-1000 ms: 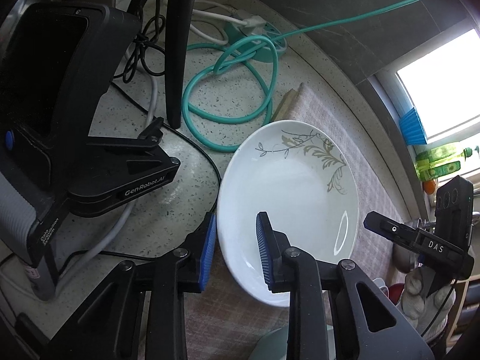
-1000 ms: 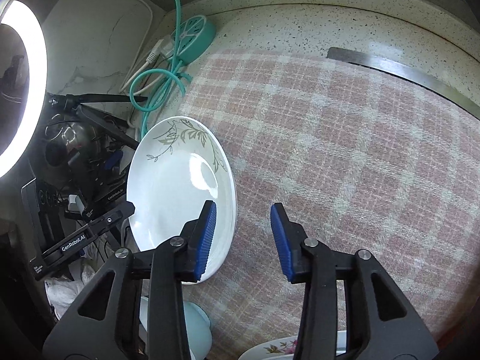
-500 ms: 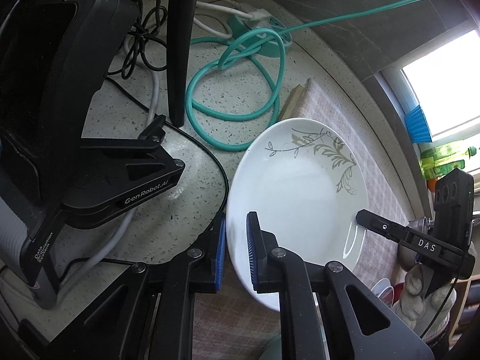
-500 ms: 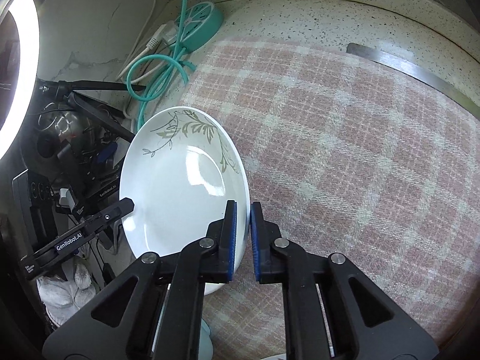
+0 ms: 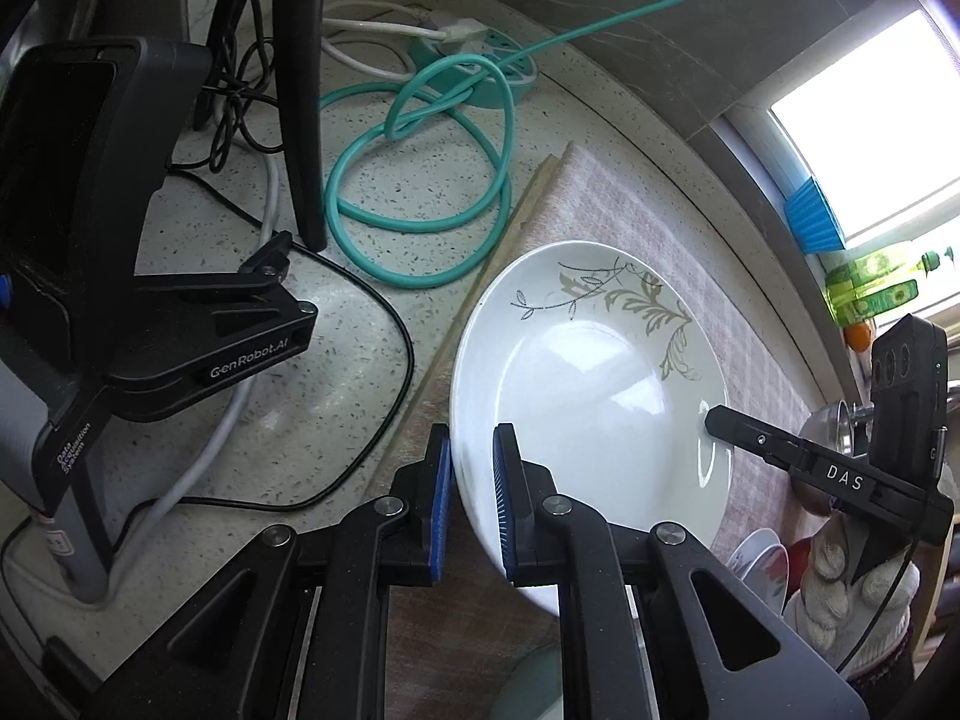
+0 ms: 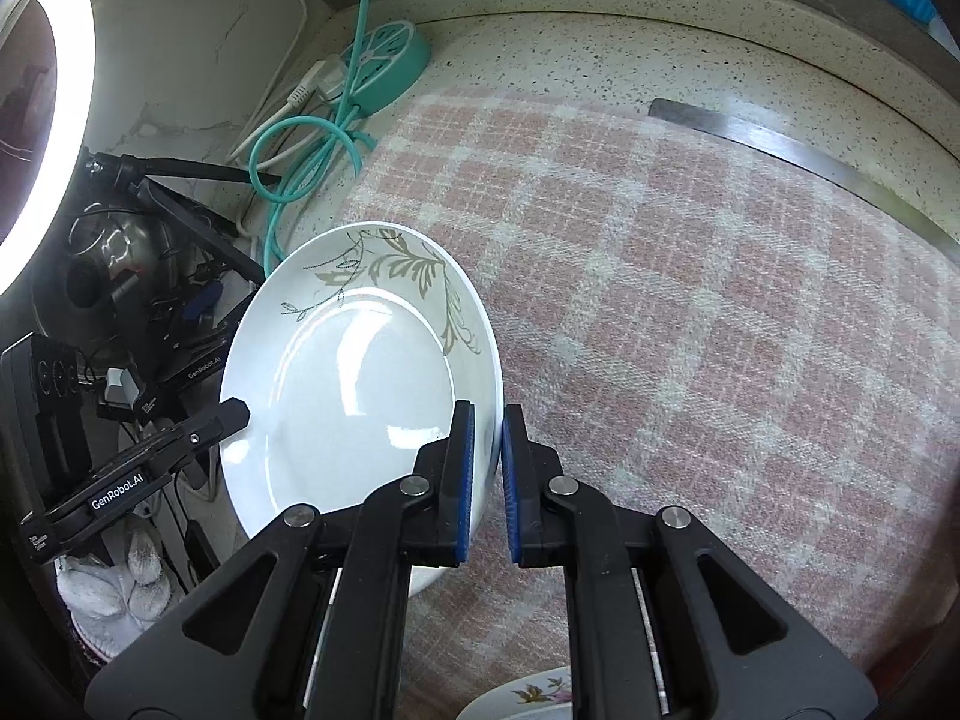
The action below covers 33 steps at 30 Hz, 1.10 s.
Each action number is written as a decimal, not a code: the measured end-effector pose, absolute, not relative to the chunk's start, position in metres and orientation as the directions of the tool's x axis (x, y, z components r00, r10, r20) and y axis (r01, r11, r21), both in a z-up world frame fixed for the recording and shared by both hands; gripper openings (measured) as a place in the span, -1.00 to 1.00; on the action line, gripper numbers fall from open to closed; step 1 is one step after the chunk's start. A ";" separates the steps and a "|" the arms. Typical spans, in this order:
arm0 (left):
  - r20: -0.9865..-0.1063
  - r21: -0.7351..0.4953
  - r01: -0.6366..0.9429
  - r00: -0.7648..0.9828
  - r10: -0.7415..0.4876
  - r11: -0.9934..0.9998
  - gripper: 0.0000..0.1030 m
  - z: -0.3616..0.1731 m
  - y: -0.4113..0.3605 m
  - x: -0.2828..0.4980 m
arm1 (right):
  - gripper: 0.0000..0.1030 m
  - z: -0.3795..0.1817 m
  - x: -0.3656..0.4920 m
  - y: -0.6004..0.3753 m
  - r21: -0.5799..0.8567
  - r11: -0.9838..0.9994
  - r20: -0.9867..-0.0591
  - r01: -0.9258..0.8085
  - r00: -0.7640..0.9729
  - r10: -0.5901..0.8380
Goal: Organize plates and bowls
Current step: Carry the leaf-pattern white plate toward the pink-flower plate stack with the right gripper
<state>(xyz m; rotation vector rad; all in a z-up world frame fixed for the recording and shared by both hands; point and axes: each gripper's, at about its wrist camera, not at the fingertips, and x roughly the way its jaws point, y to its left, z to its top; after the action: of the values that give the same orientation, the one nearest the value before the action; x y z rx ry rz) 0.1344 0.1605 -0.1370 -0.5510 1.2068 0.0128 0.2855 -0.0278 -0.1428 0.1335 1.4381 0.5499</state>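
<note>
Left claw clamped on the near-left rim of the white plate, blue pads pressed to either side of the rim, nothing else held. Right claw likewise pinched tight on the opposite rim of the same plate, one pad inside the dish, one outside. Plate thus spanned between the two claws, each at an edge, neither nearer than the other; held tilted over the pink checked cloth, apparently just clear of it, though contact under the far rim could not be ruled out. Leaf sprig pattern lay on the far side of the plate from both claws. Round dish, so no long axis; line of grip ran rim to rim across it. Judged: any coming lift or carry would turn on both claws moving together, since the plate hung between them.

Beyond the plate's far-left edge, a coiled teal cable and teal power strip on the speckled tabletop. Left of the plate, a black stand marked "GenRobot.AI", with "Data Acquisition System" on its grey side. Right of the plate, the other device's arm lettered "DAS". Below the plate, near the right claw, the rim of a flowered dish.
</note>
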 end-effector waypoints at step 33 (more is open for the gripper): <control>-0.823 -0.467 -0.013 0.370 -0.430 0.884 -0.78 -0.085 0.044 0.111 | -0.83 -0.070 0.182 -0.185 0.422 0.896 -0.873 -0.136 0.205 0.442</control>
<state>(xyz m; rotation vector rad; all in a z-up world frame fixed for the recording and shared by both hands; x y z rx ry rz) 0.1112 0.0440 -0.0852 -0.4344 1.1698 -0.2786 0.1820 -0.1852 -0.0701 0.2761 1.3069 0.4102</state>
